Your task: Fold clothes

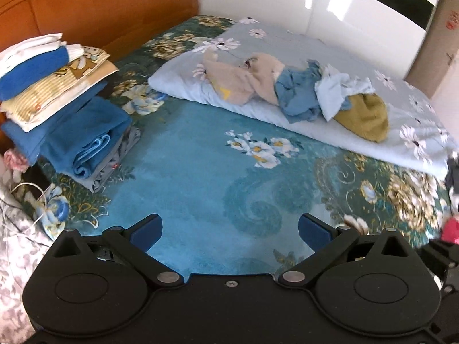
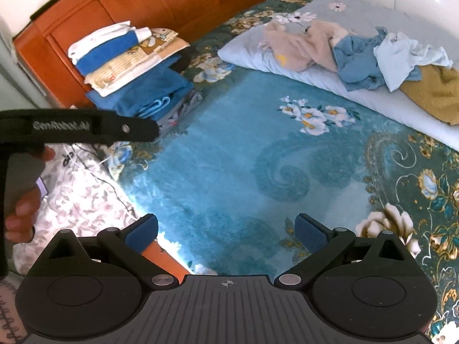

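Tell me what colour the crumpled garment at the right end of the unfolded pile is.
Mustard yellow garment, clearest in the left wrist view.

unfolded clothes (image 1: 298, 91): crumpled heap on the pale floral pillow (image 1: 401, 120) at the bed's far side | beige garment (image 1: 243, 81) leftmost, blue one (image 1: 298, 97) mid, white one (image 1: 338, 89) on top, mustard one (image 1: 363, 117) rightmost, overlapping | folded stack (image 1: 57, 100): neat pile by the orange headboard (image 1: 100, 5), white and blue uppermost, well apart from heap

Plush bedspread (image 1: 200, 154), glossy white panel (image 1: 330, 3)
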